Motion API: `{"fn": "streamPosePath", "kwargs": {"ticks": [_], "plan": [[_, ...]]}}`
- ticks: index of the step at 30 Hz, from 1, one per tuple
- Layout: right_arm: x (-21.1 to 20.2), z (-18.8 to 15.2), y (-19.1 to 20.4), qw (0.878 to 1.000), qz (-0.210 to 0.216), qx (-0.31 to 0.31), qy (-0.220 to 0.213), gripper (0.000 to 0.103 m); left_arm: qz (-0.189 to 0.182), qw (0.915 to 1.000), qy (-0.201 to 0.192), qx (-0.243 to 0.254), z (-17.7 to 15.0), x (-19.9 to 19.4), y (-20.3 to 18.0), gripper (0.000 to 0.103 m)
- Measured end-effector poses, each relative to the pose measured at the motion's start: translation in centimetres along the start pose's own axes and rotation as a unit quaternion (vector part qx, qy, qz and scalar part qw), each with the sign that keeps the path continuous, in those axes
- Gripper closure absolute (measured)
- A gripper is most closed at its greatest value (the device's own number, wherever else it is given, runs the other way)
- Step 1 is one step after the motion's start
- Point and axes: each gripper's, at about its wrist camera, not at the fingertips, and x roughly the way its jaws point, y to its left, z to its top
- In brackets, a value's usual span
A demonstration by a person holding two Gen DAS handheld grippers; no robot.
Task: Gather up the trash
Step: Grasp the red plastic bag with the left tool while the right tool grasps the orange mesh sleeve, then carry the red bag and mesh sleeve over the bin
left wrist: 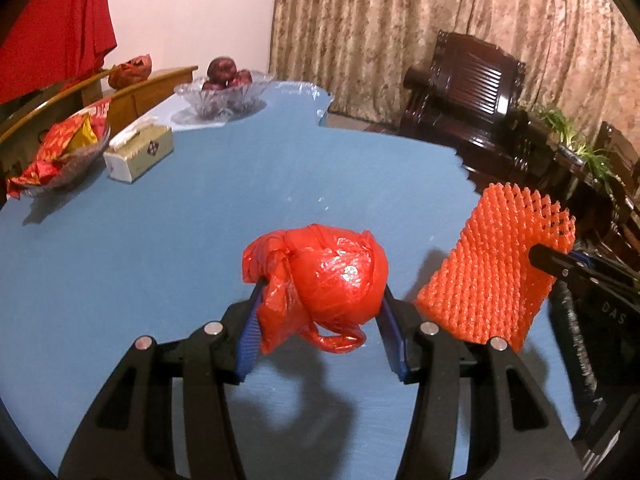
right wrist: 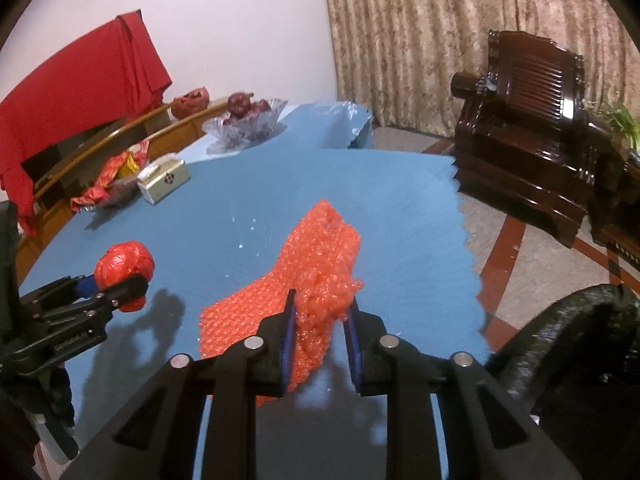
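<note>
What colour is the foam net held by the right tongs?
Orange foam net; left wrist view shows it best.

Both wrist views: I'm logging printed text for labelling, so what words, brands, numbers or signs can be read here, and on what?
"DAS": pale letters on the black body of the right gripper, cut off at the left view's edge.
Left gripper: a line of small lettering on its body, too blurred to read.
Tissue box: a dark diamond emblem on its end, no legible words.
Snack wrappers in the glass dish: print too blurred to read.
</note>
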Motion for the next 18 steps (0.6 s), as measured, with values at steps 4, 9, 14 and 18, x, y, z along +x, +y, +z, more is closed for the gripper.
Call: {"fn": "streamPosePath", "kwargs": {"ticks": [4, 9, 14, 18], "plan": [[-2.4, 0.4, -0.4, 1.0, -0.004, 0.001, -0.02, 0.081, -0.004, 0.9999, -0.014, 0.004, 0.5, -1.4, -1.1, 0.053], [-5.5, 0.8, -1.1, 0.999, -0.011, 0.004, -0.045, 0.081, -0.012, 0.9995, -0.026, 0.013, 0.9, -3.0, -3.1, 0.053], [-8.3, 1.0, -2.3, 0.997, -0.022, 0.012, -0.068, 0.081, -0.019, 0.9987, -0.04, 0.026, 1.1, -4.7, -5.4, 0.053], [-10.7, 0.7, -3.8, 0.995, -0.034, 0.022, -0.087, 0.081, -0.03, 0.9975, -0.054, 0.035, 1.2, -6.0, -7.4, 0.053]]}}
